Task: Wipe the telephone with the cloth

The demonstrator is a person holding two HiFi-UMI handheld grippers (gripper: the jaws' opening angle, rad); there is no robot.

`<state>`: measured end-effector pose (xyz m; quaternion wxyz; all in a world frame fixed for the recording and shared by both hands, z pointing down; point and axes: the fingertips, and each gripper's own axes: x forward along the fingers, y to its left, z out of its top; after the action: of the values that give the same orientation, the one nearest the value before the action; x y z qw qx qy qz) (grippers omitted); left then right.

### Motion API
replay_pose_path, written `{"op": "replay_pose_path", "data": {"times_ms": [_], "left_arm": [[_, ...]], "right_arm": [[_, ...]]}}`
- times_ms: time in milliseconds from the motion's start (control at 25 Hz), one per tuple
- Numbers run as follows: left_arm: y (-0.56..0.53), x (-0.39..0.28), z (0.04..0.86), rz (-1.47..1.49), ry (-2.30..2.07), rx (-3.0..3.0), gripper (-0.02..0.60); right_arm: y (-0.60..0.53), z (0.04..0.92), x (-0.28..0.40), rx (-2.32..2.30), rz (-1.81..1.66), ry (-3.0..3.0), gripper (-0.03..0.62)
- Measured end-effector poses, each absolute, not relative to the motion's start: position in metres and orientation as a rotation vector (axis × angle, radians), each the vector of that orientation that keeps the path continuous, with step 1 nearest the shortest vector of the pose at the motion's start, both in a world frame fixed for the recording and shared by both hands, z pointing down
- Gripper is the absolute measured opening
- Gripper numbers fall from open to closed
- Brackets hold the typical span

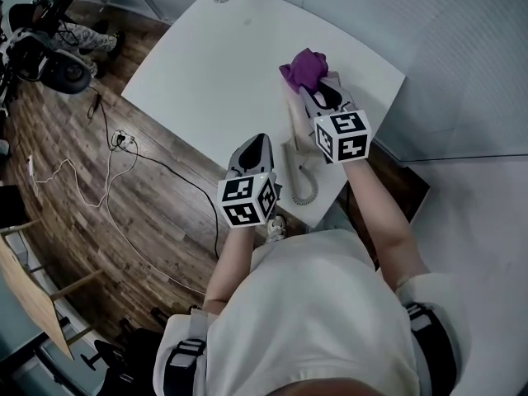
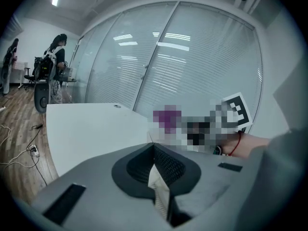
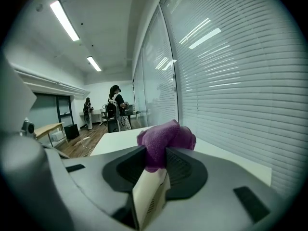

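The telephone [image 1: 290, 126] lies on the white table [image 1: 214, 64], close to the table edge nearest the person. It is pale, and most of it is hidden under the right gripper. Its curly cord [image 1: 307, 186] hangs in a loop by that same table edge.

The right gripper [image 1: 320, 87] is over the table, above the telephone. Its jaws are pinching the purple cloth [image 1: 305, 64]. In the right gripper view the cloth [image 3: 166, 138] is bunched up like a soft ball and sticks out past the tips of the right gripper [image 3: 156, 153], with the table top behind it.

The left gripper [image 1: 257, 144] is over the near table edge, just beside the cord and apart from the cloth. In the left gripper view the jaws of the left gripper [image 2: 154, 146] are pressed together with nothing between them, and they point across the table [image 2: 91, 129].

Beside the table, thin cables [image 1: 115, 151] lie on the wooden floor [image 1: 74, 213].
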<state>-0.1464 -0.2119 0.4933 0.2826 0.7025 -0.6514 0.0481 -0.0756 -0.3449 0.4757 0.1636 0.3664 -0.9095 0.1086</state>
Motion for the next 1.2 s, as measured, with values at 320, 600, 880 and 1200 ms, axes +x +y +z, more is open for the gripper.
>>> {"op": "replay_pose_path", "data": {"times_ms": [320, 600, 880, 1200], "left_arm": [[-0.212, -0.144, 0.502, 0.137, -1.735, 1.854, 0.02], [-0.22, -0.139, 0.512, 0.149, -1.709, 1.862, 0.02], [-0.224, -0.134, 0.507, 0.153, -1.703, 1.871, 0.02], [-0.215, -0.128, 0.512, 0.167, -1.687, 1.892, 0.02]], "right_arm": [[-0.359, 0.5, -0.091, 0.992, 0.27, -2.515, 0.127], [-0.363, 0.518, -0.095, 0.982, 0.243, -2.478, 0.127], [-0.359, 0.517, -0.091, 0.968, 0.228, -2.466, 0.127], [-0.34, 0.516, -0.085, 0.964, 0.206, -2.474, 0.127]]}}
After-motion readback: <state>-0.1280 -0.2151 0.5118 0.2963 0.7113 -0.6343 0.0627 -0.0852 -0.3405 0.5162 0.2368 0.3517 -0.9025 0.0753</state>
